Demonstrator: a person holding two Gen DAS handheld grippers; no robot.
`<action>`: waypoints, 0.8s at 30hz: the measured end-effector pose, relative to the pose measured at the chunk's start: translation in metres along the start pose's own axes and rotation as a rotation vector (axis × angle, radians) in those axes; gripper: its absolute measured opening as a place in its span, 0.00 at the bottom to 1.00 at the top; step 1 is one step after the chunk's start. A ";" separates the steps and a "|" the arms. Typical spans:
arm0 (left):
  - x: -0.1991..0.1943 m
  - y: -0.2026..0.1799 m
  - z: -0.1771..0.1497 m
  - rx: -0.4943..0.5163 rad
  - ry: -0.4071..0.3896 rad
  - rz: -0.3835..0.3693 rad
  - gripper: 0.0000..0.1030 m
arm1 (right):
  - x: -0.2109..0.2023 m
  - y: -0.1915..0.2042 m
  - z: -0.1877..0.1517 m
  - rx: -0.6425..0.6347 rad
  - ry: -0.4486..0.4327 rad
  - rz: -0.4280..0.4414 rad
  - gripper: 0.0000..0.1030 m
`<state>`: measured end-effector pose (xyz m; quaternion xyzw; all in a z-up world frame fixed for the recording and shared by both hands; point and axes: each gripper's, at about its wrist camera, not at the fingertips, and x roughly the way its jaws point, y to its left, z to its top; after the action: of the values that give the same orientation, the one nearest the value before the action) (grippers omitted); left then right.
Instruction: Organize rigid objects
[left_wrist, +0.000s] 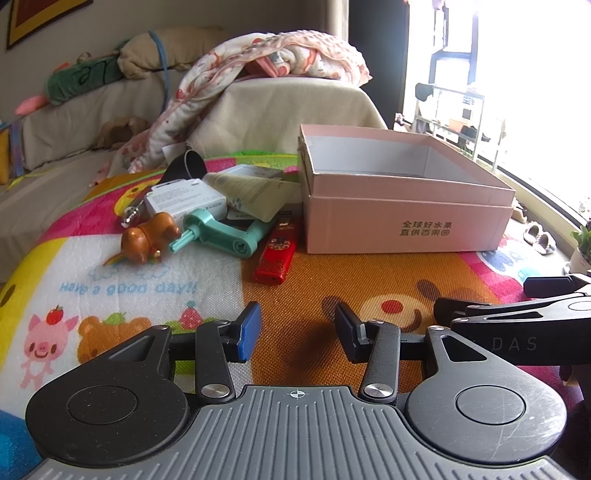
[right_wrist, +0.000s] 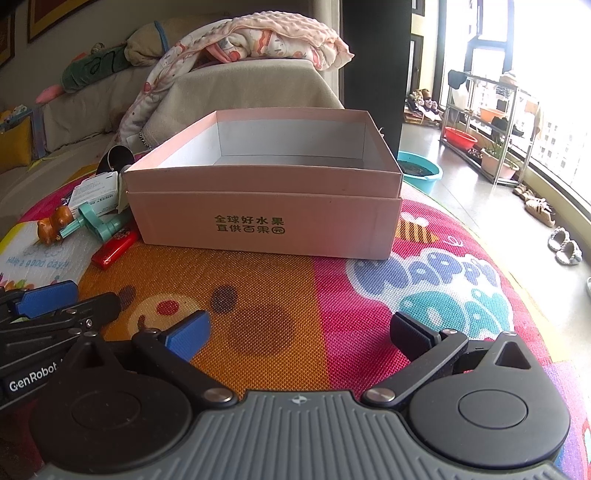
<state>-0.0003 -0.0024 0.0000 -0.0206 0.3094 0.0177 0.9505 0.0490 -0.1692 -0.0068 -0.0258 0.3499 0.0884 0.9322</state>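
An open, empty pink cardboard box (left_wrist: 406, 225) (right_wrist: 266, 229) stands on the colourful play mat. Left of it lies a pile of small items: a red lighter (left_wrist: 277, 254) (right_wrist: 112, 249), a teal plastic handle (left_wrist: 225, 232) (right_wrist: 99, 223), a brown toy dog (left_wrist: 149, 238) (right_wrist: 53, 223), a white carton (left_wrist: 184, 201) (right_wrist: 94, 194), a cream tube (left_wrist: 255, 195) and a black cup (left_wrist: 186, 166) (right_wrist: 114, 157). My left gripper (left_wrist: 297, 334) is open and empty above the mat, short of the lighter. My right gripper (right_wrist: 301, 334) is open and empty in front of the box.
A sofa (left_wrist: 74, 122) with plush toys and a floral blanket (left_wrist: 258, 55) stands behind the mat. In the right wrist view a teal basin (right_wrist: 421, 170), a shelf rack (right_wrist: 487, 122) and slippers (right_wrist: 565, 247) are on the floor at the right.
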 end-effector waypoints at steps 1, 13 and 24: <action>0.000 0.001 0.000 -0.006 0.000 -0.006 0.47 | 0.000 0.000 0.001 -0.003 0.005 0.003 1.00; 0.002 0.099 0.045 0.011 -0.062 0.045 0.44 | 0.004 0.000 0.008 -0.027 0.073 0.021 1.00; 0.053 0.128 0.072 0.007 0.052 0.018 0.45 | 0.001 -0.001 0.006 -0.037 0.058 0.030 1.00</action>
<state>0.0794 0.1301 0.0233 -0.0150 0.3342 0.0248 0.9421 0.0540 -0.1691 -0.0030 -0.0401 0.3754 0.1080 0.9197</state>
